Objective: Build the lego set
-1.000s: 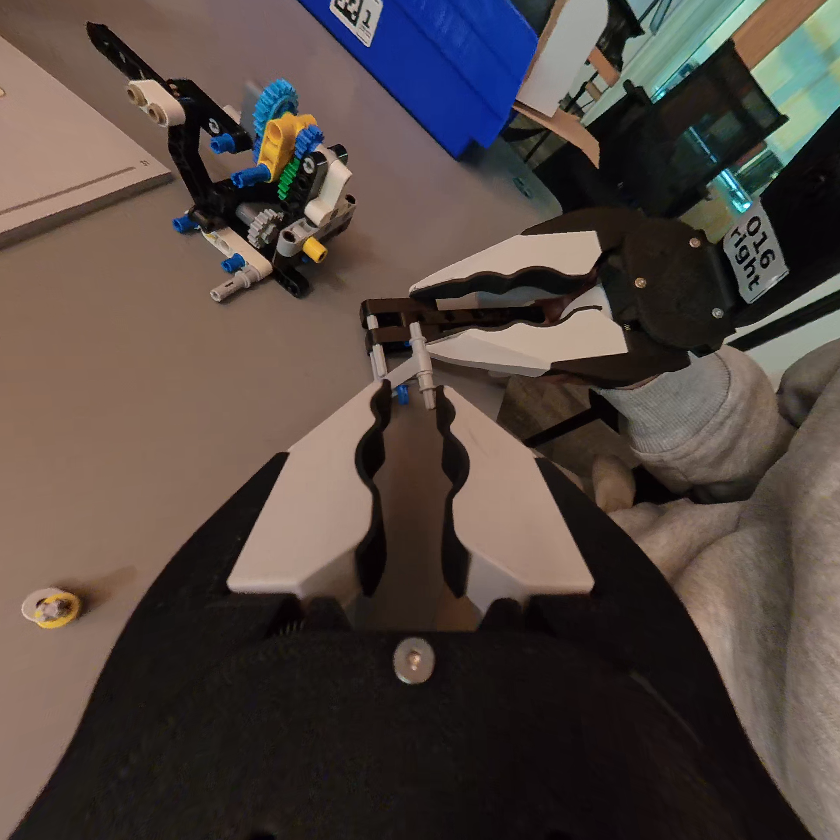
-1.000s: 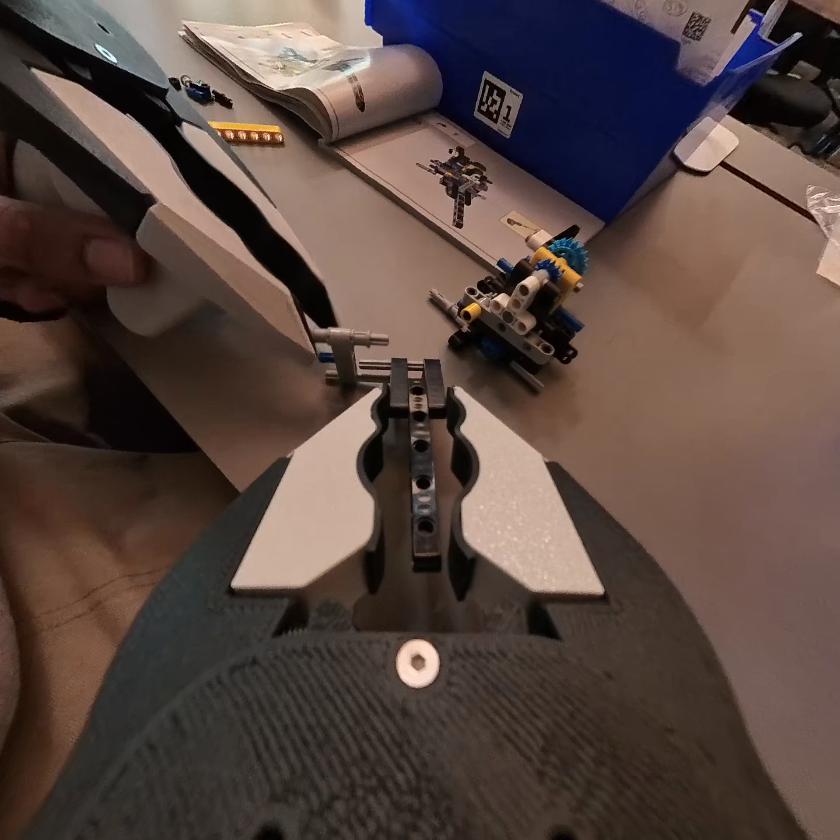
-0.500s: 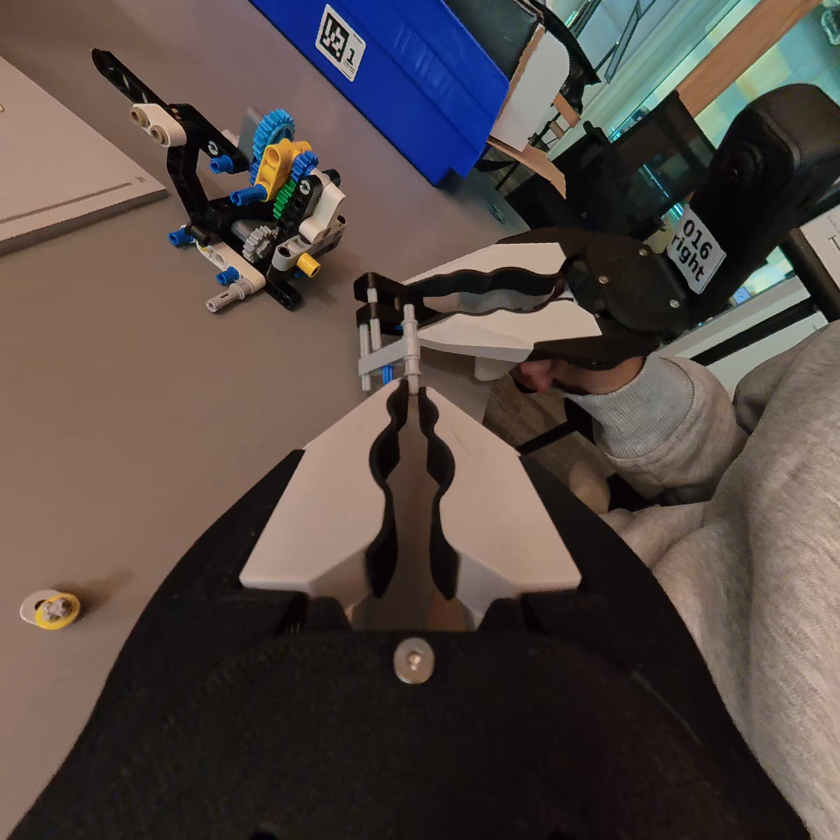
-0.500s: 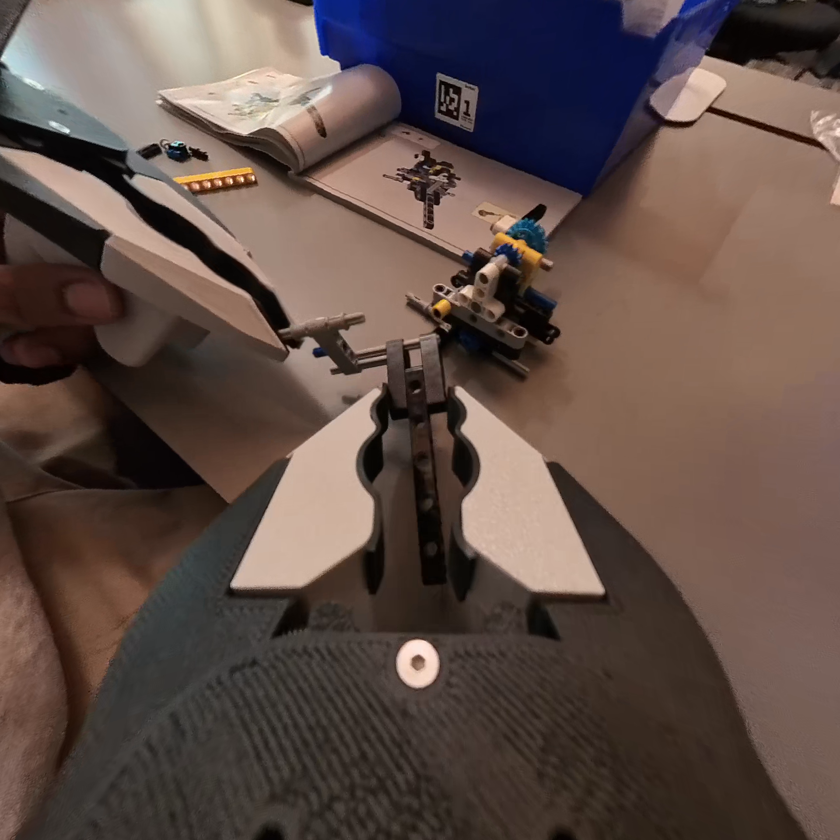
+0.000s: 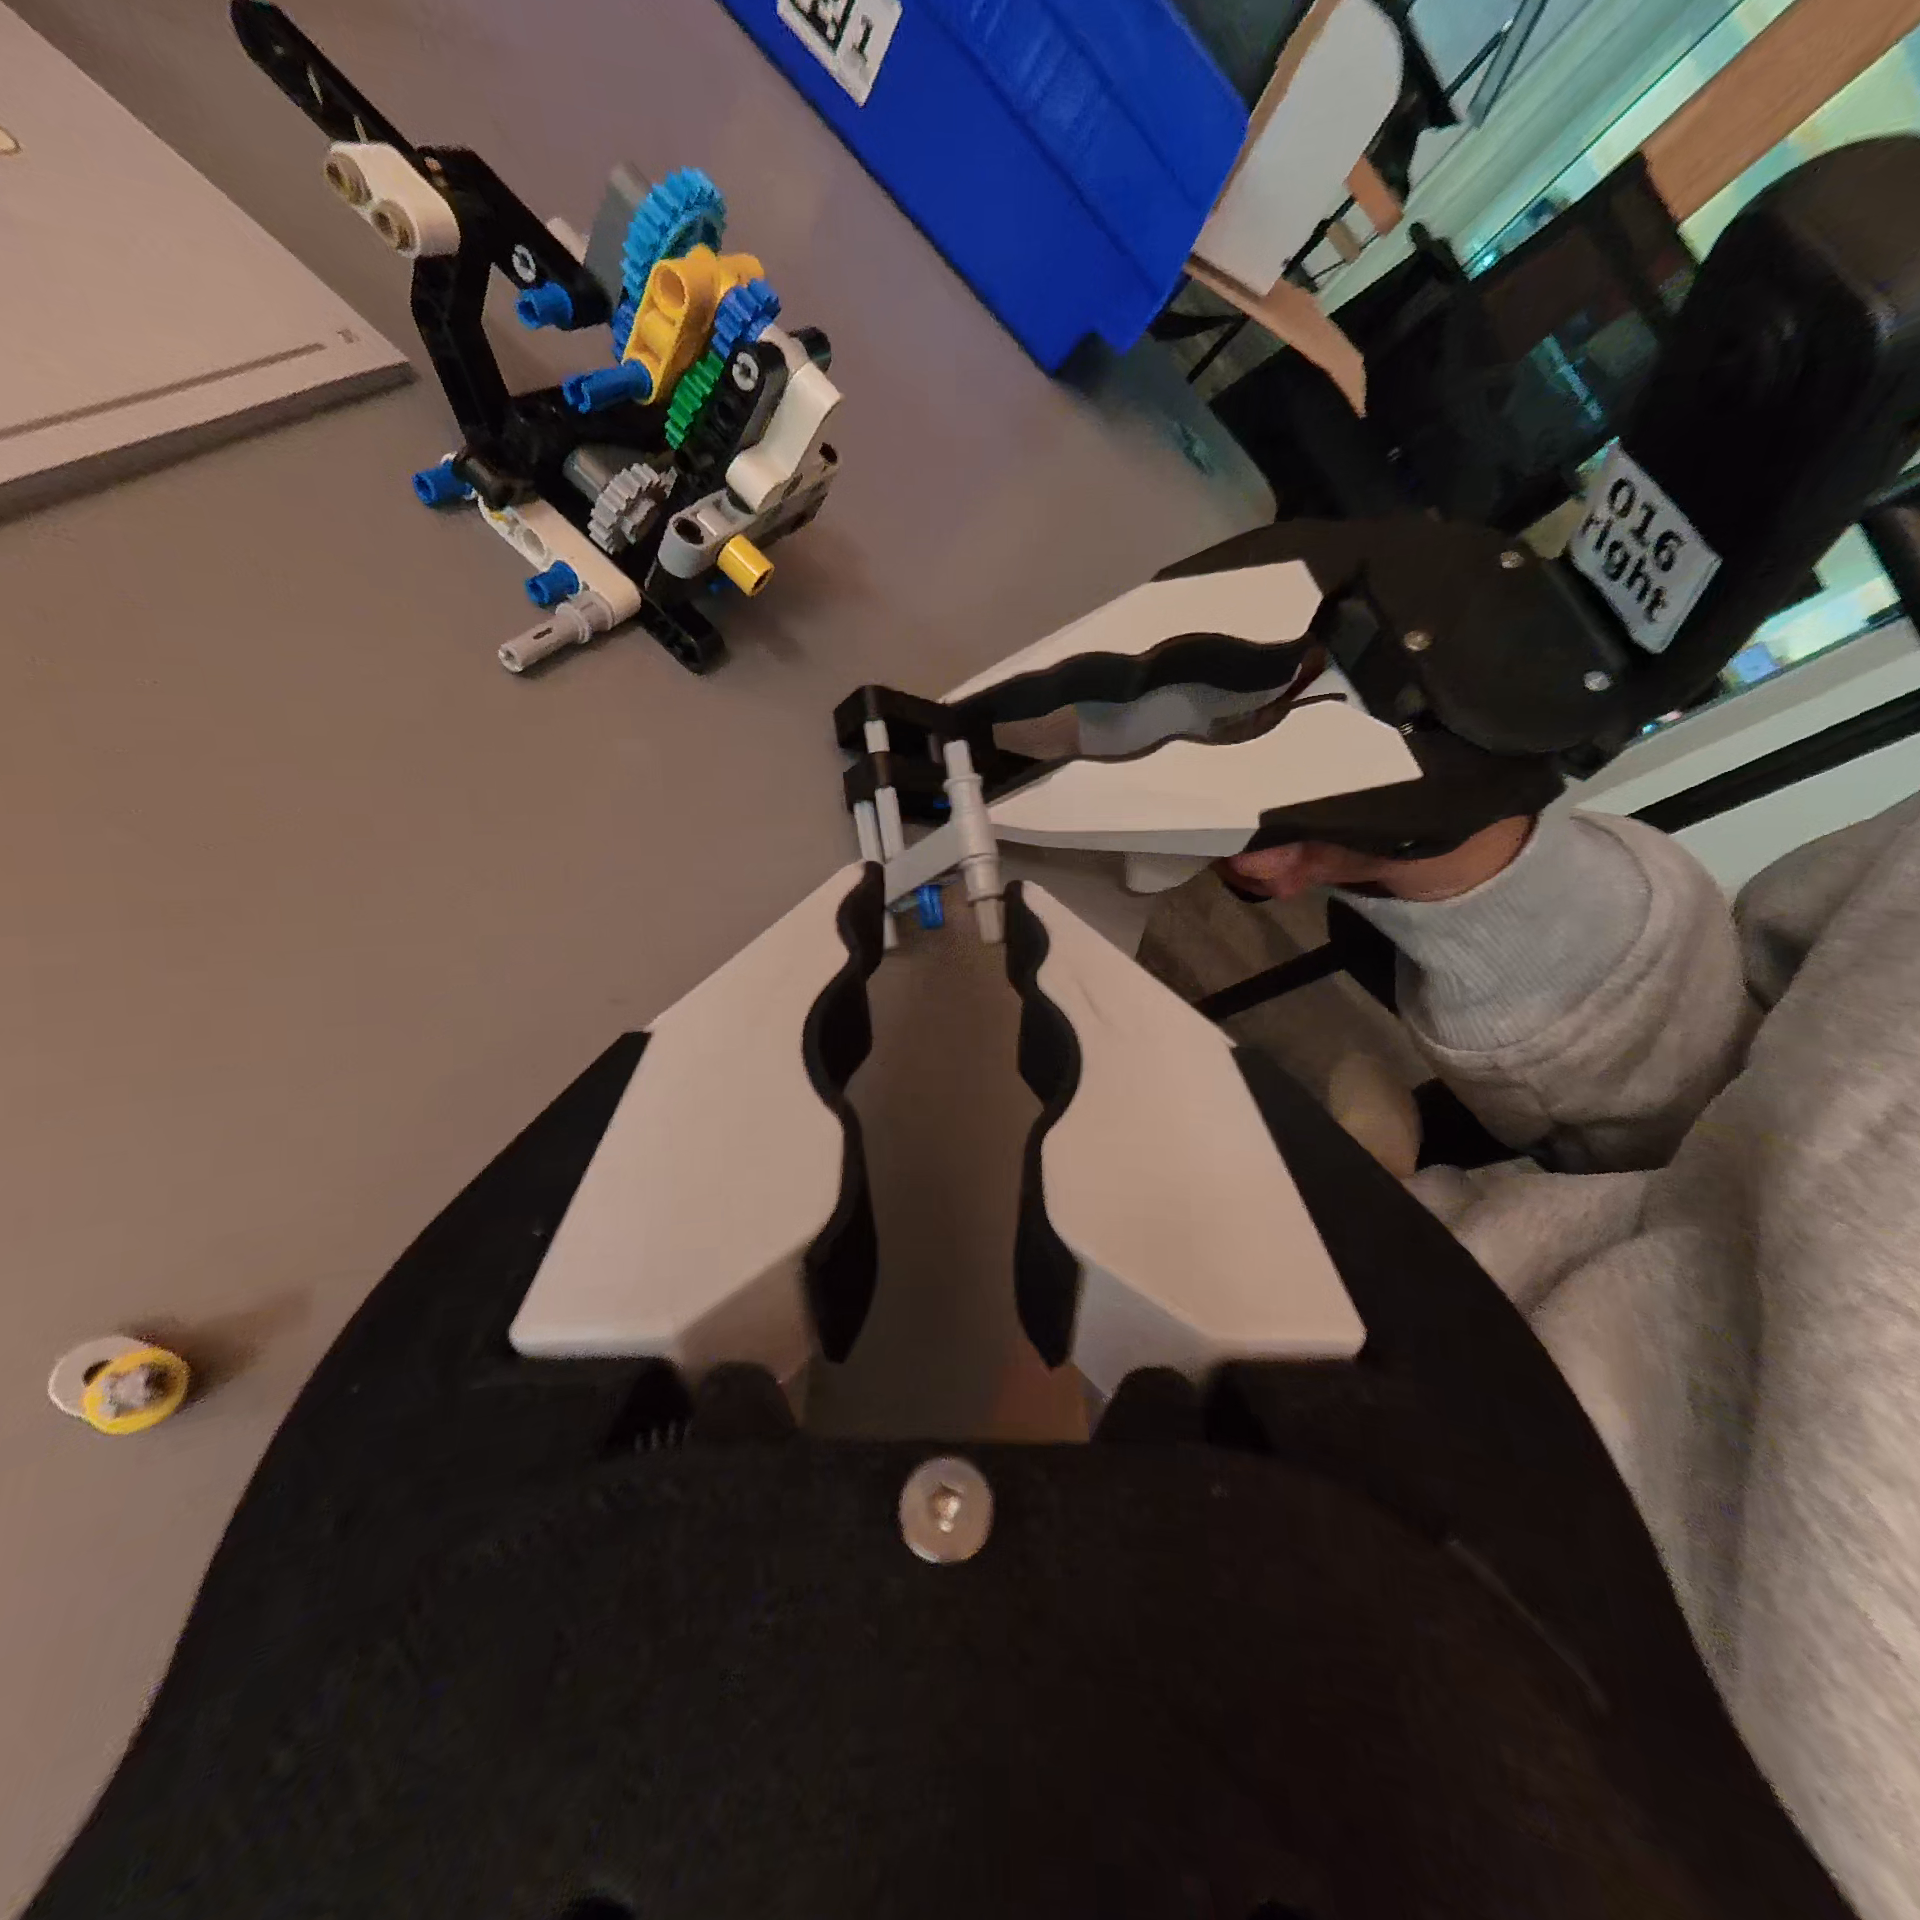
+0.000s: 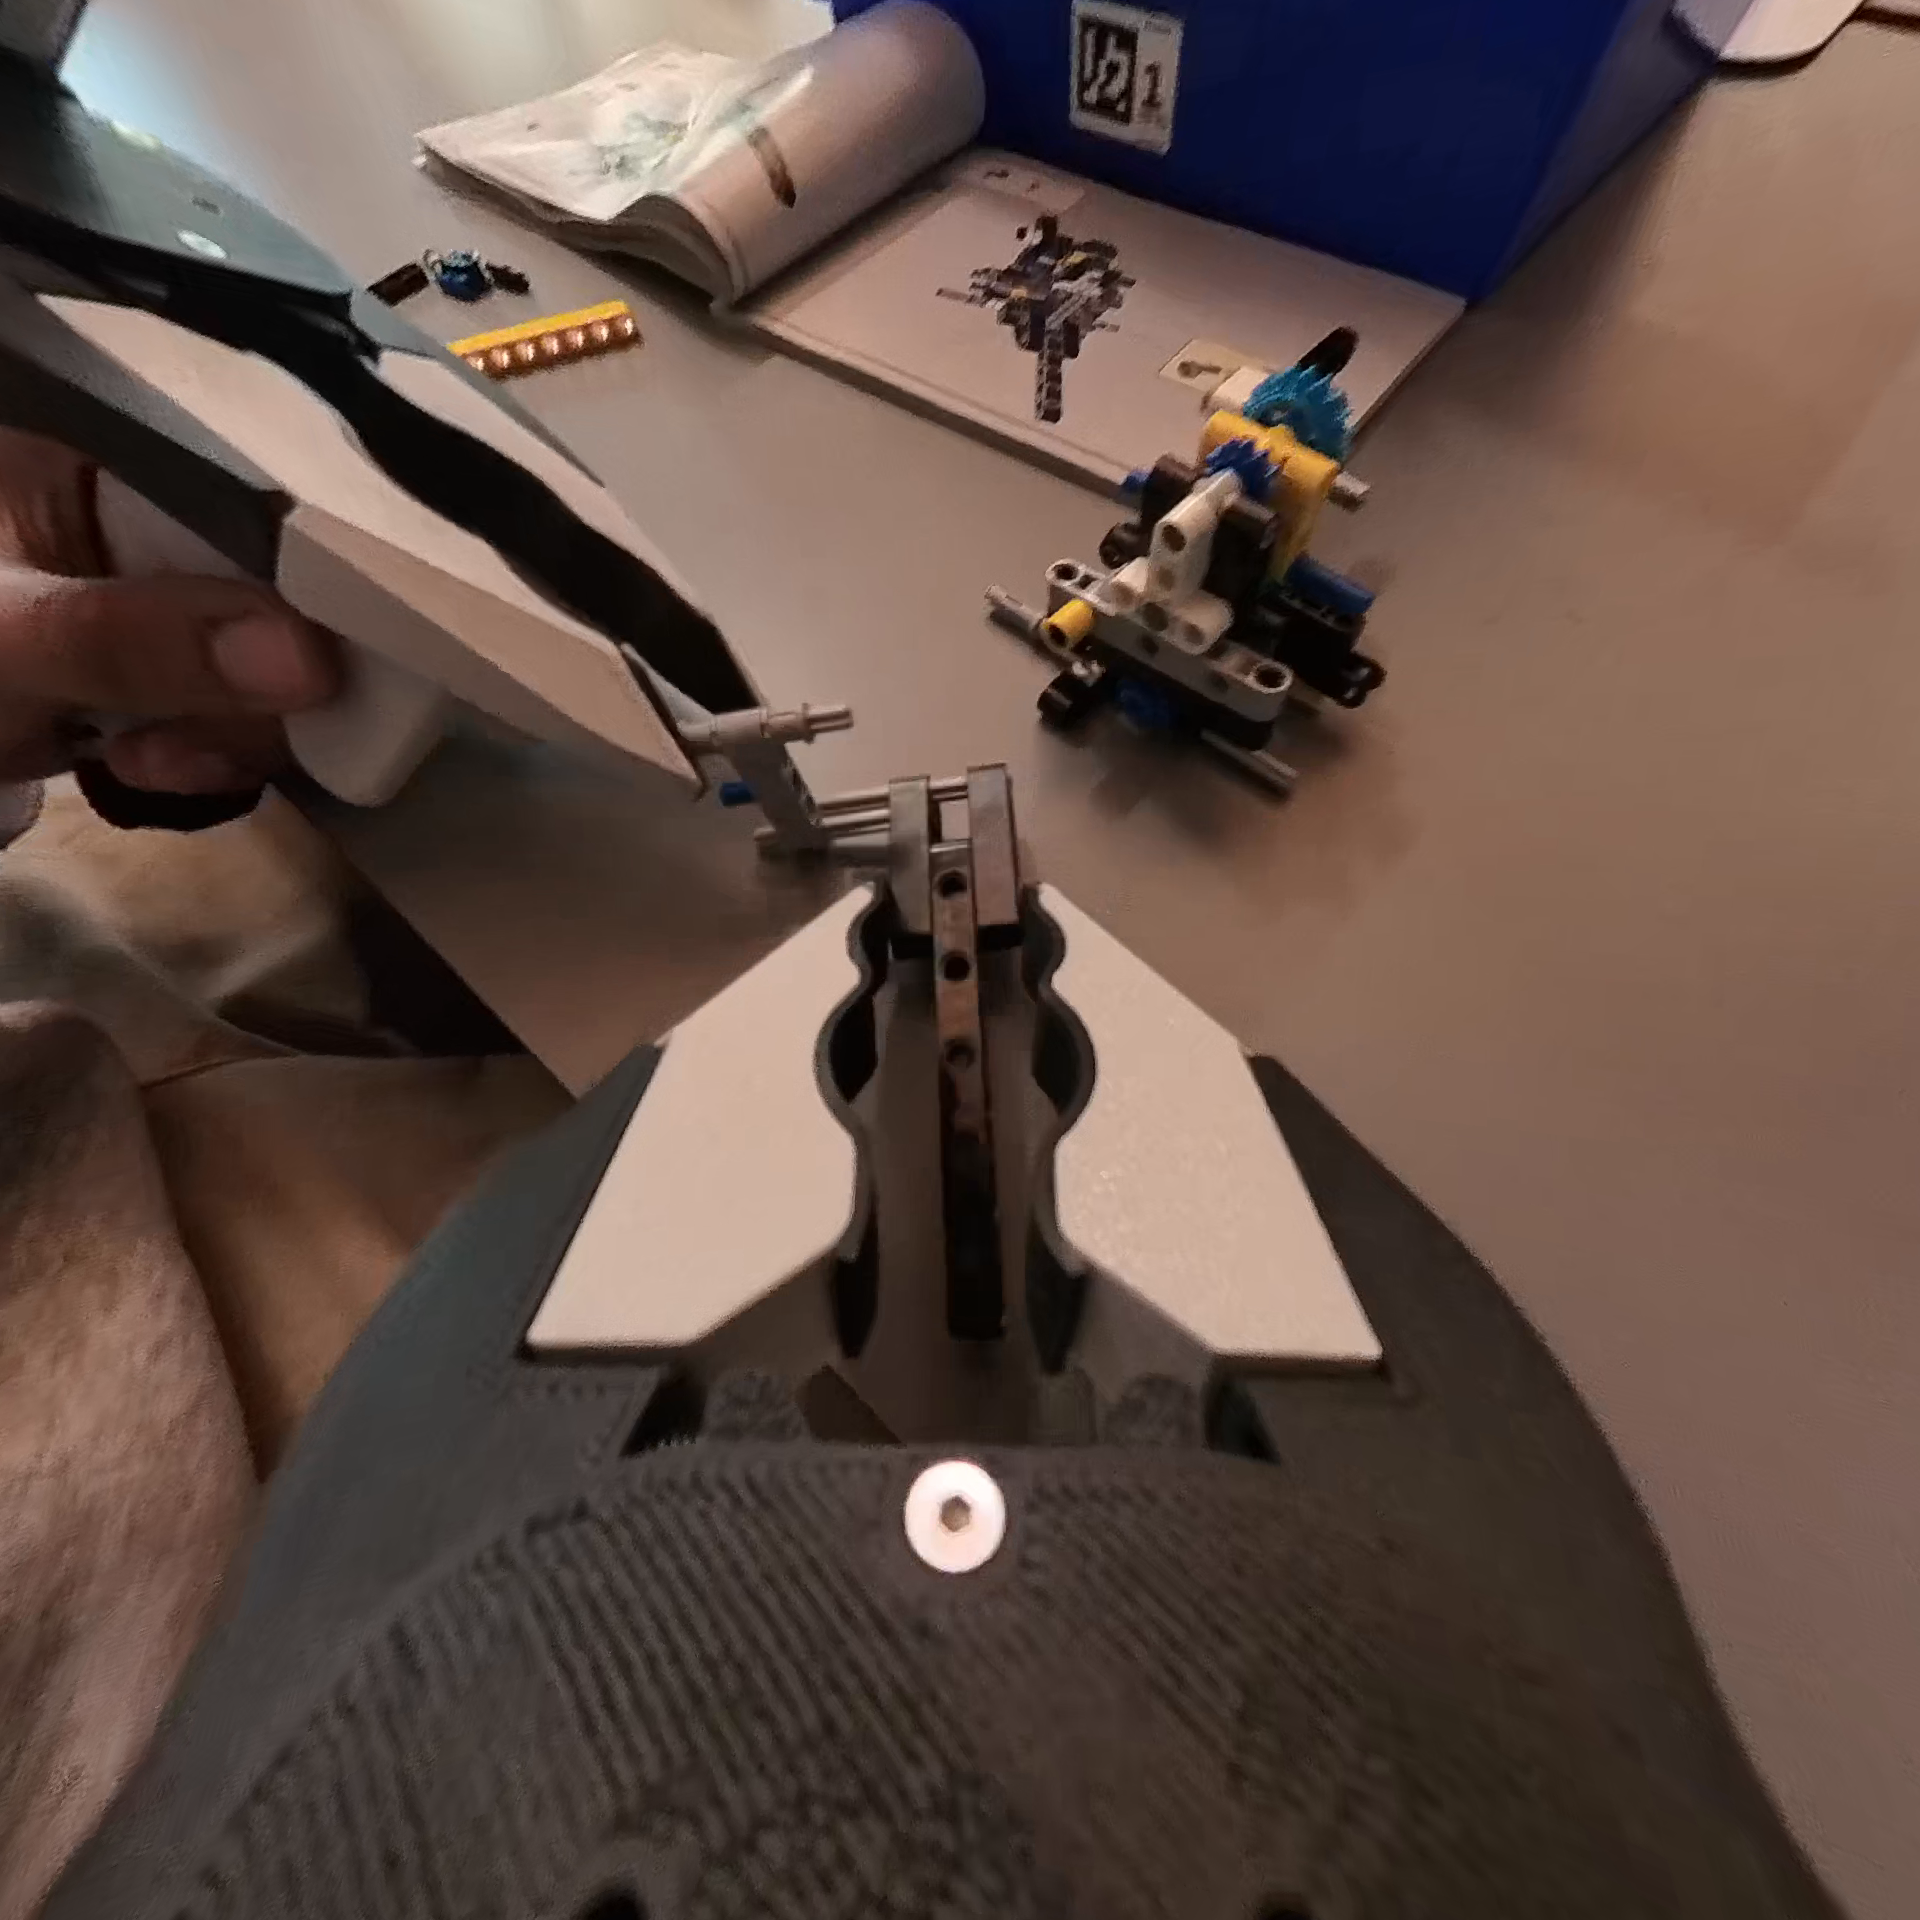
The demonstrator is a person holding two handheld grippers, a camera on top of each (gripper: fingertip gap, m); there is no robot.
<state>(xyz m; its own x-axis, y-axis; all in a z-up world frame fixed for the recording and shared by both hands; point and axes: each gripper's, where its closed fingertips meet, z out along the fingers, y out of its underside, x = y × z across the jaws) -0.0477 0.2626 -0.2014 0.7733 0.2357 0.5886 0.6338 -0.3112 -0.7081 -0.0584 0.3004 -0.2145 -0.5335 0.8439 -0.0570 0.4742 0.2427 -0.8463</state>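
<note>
Mostly matte, holed black beam [image 6: 966, 1049], wavy-edged fingers [image 6: 1132, 1122]

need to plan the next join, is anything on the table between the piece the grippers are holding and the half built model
Nothing visible. In the right wrist view the grey tabletop is bare between the held black beam assembly and the half-built model. The yellow beam and open instruction booklet lie off to the side, beyond that gap.

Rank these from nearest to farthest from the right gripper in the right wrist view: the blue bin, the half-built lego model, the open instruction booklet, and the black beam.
1. black beam: clamped between the jaws of the right gripper.
2. half-built lego model: ahead, to the right, on the table.
3. open instruction booklet: beyond the model, centre-left.
4. blue bin: farthest, at the top edge.
</note>
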